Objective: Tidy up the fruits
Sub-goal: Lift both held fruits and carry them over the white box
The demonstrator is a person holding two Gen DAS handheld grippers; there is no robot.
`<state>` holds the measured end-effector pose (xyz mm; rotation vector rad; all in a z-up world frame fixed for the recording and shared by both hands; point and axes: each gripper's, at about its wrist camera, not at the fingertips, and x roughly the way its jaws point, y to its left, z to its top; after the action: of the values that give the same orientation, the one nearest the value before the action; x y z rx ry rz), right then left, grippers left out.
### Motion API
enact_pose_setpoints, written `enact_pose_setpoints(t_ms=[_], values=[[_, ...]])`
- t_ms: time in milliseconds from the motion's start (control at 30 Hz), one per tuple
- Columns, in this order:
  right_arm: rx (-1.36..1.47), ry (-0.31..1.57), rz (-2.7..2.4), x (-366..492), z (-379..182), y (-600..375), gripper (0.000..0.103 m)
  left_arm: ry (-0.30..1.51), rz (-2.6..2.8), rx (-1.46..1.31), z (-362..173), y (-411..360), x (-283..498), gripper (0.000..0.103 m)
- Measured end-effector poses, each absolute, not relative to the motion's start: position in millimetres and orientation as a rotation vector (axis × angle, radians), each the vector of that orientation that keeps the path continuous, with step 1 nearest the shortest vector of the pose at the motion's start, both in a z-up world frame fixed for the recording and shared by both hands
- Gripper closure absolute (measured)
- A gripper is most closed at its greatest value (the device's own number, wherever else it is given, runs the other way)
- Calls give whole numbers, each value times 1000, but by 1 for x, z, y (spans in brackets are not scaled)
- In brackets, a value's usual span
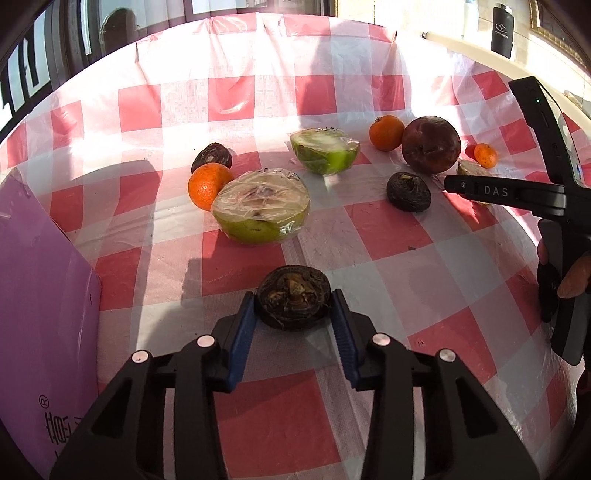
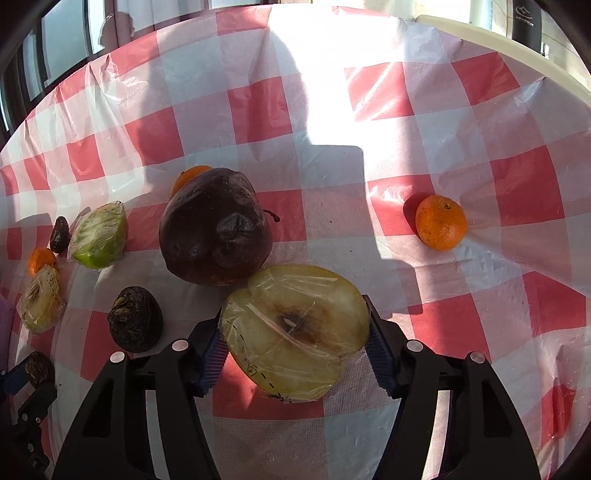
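My left gripper is shut on a dark water chestnut just above the checked tablecloth. My right gripper is shut on a plastic-wrapped apple half, cut face up. Next to it lies a dark red apple, which also shows in the left wrist view. Two wrapped green apple halves, oranges and more water chestnuts lie scattered on the cloth.
A purple box stands at the left edge of the left wrist view. The right hand-held gripper body reaches in from the right. A black bottle stands beyond the table's far right edge.
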<state>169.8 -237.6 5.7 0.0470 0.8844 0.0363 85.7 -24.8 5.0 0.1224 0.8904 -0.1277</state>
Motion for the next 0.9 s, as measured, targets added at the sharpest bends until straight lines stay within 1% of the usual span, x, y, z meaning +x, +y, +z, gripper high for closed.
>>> enact_pose_setpoints(t_ms=[333,467,633,767,900], values=[[29,903,29,170,7,-234,40,889,-162,61,8,-14,90,63],[35,905,10,156,10,-230,40,892,-153,74,7,-15,88,63],[52,912,30,83,9,-211,40,873,-131,18,9,-2,60,63],[90,849,83,20,16,-208,40,812,-119,5,17,2,22,63],[123,818,114,-10,20,-205,40,774,-120,-22,23,5,-9,63]])
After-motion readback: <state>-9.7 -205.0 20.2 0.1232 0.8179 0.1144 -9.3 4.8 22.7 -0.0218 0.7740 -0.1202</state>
